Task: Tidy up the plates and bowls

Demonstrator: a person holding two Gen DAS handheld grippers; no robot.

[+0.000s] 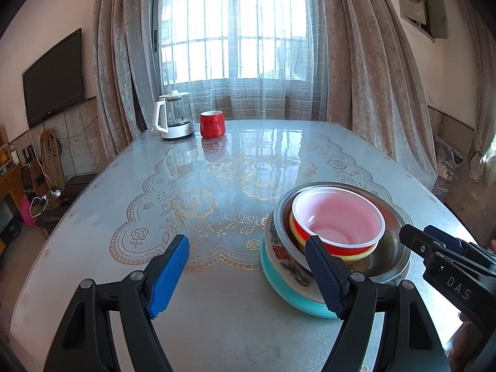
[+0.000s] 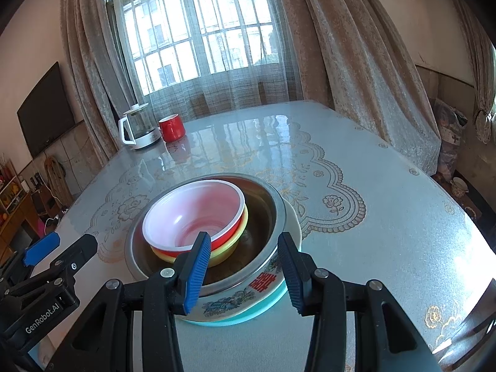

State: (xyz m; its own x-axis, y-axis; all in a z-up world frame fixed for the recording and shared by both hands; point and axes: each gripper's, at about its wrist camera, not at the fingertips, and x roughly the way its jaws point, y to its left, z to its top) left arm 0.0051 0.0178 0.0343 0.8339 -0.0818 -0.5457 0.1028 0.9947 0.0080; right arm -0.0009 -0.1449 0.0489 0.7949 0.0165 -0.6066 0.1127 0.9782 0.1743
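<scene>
One stack of dishes stands on the table (image 1: 217, 325). A teal plate (image 1: 294, 302) lies at the bottom, with a white flower-printed bowl (image 2: 235, 300) on it. Inside that sits a steel bowl (image 2: 266, 204), then a yellow bowl (image 2: 229, 248), then a red bowl with a white inside (image 2: 195, 214) on top. My left gripper (image 1: 248, 276) is open over bare table, just left of the stack. My right gripper (image 2: 243, 276) hovers at the stack's near rim, jaws apart. Its left finger is over the steel bowl's inside and its right finger outside the rim, neither pressing.
A glass kettle (image 1: 173, 117) and a red mug (image 1: 211, 124) stand at the far left of the table, by the curtained window. A television hangs on the left wall. The table's near edge runs just below both grippers.
</scene>
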